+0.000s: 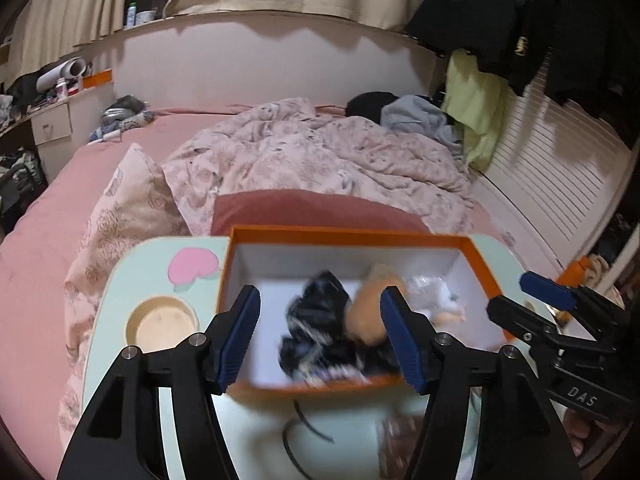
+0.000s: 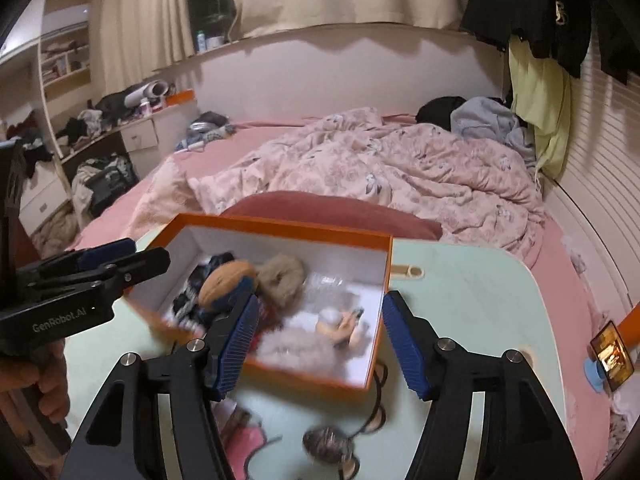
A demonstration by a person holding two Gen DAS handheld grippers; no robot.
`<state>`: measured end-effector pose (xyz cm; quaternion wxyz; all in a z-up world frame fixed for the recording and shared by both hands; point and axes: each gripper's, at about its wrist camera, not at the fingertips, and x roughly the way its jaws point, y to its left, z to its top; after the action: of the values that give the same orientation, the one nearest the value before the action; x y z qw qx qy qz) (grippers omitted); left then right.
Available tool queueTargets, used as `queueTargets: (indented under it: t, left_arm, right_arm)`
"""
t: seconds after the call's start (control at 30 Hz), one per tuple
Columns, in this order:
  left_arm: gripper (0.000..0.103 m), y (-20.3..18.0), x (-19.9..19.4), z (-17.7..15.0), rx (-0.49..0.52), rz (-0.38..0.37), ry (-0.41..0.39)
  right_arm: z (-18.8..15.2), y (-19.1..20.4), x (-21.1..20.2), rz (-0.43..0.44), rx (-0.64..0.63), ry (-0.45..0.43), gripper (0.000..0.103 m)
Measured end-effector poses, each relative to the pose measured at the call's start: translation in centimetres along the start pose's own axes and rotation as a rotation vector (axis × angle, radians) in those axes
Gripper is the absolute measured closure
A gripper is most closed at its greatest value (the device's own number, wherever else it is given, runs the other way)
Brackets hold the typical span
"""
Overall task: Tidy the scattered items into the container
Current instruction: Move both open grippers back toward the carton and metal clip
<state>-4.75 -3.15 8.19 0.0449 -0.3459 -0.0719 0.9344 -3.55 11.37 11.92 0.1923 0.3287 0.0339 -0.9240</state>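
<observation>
An orange box with a white inside (image 1: 344, 236) (image 2: 280, 224) stands on a pale green table (image 1: 160, 256) (image 2: 472, 292). It holds a dark patterned cloth (image 1: 320, 320) (image 2: 208, 268), tan furry items (image 1: 370, 308) (image 2: 282, 276), clear plastic (image 1: 428, 288) and a small doll (image 2: 344, 324). My left gripper (image 1: 320, 336) is open and empty above the box's near edge. My right gripper (image 2: 318, 340) is open and empty above the box's near right corner. A dark cord (image 1: 300, 428) and a brownish item (image 1: 400, 440) lie on the table in front of the box, also seen as a headband with round puffs (image 2: 332, 444) in the right wrist view.
A round wooden cup holder (image 1: 162, 322) and a pink heart sticker (image 1: 192, 266) are at the table's left. A phone on a blue stand (image 2: 610, 356) sits at the table's right edge. Behind is a bed with a rumpled pink quilt (image 1: 312, 152) and a red pillow (image 1: 312, 208).
</observation>
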Motion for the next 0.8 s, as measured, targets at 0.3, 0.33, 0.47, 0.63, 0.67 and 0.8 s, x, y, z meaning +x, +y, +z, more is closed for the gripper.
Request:
queueTargets:
  t: [0.3,0.33,0.47,0.63,0.67,0.8]
  left_arm:
    - [0.04,-2.6,-3.1,-6.7,0.128,-0.041,0.133]
    - [0.04,-2.7,-3.3,-7.5,0.131,-0.035,0.145]
    - [0.04,-2.1,-3.9,-10.4,0.113,0.012,0.148]
    - [0.04,-1.8,-3.4,-12.2,0.124,0.06,0.17]
    - [0.04,-1.9,-3.1,-12.4,0.13,0.064,0.179]
    - [0.024,-2.0,-2.2,-13.3,0.144,0.081,0.214]
  right_arm:
    - [-6.8,1.3,-4.4,-0.006,-0.069,0.063,0.028]
    - [-7.6,1.2,-4.8,-0.014,-0.073,0.068,0.028]
    - [-10.6,0.9,-5.6,-0.024,-0.061,0.111,0.024]
    - [-12.9,0.9,-3.9,-0.016,-0.038,0.207,0.023]
    - [-13.3,0.9,-3.3,-0.025,-0.032,0.231,0.022]
    - [-13.6,1.5,-2.6,-0.046,-0.066,0.257,0.005]
